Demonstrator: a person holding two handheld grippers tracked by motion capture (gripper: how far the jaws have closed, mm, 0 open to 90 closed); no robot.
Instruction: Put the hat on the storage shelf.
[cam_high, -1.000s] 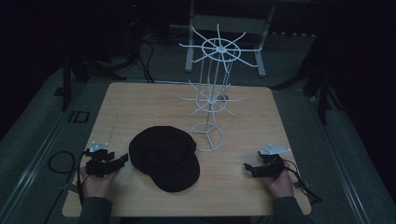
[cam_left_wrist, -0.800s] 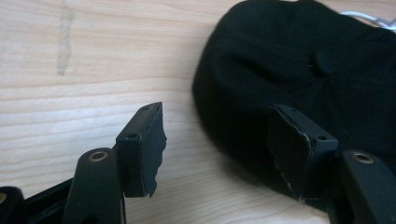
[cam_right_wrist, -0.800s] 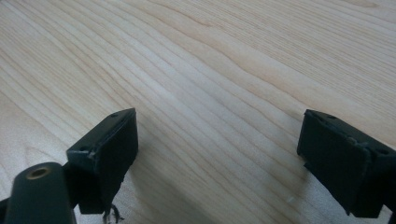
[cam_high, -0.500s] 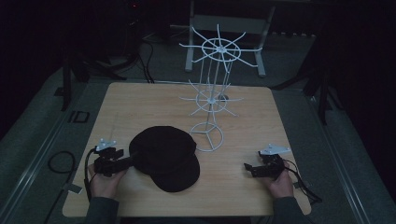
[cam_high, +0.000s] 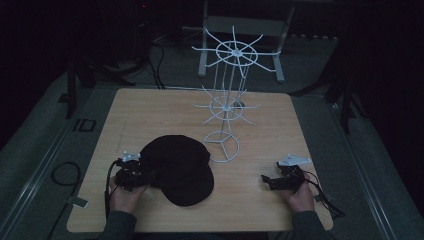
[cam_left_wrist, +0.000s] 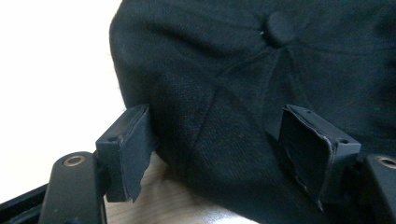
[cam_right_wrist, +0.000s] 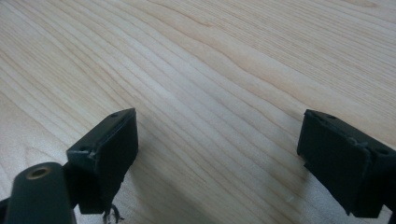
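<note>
High view: the left gripper (cam_high: 145, 176) has slid across the wooden surface (cam_high: 165, 115) until it meets the near-left edge of the black cap (cam_high: 176, 169), which lies flat just ahead of it. One second ago the same gripper sat well apart from the cap, out by the surface's left edge; half a second ago it was just beside the cap. The cap itself looks unmoved, and so does the white wire rack (cam_high: 226, 107) standing beyond it. The right gripper (cam_high: 267, 181) rests in the same spot as before, well to the cap's right, with bare wood ahead.

Left gripper view: the left gripper (cam_left_wrist: 217, 149) stands wide open, and the cap (cam_left_wrist: 261, 84) bulges between its jaws, its top button further ahead. The jaws flank the fabric without pinching it, so nothing is held yet. This looks like the approach ending and a grasp about to start.

Right gripper view: the right gripper (cam_right_wrist: 219, 149) is also spread wide and holds nothing, only the surface (cam_right_wrist: 224, 65) in front.
</note>
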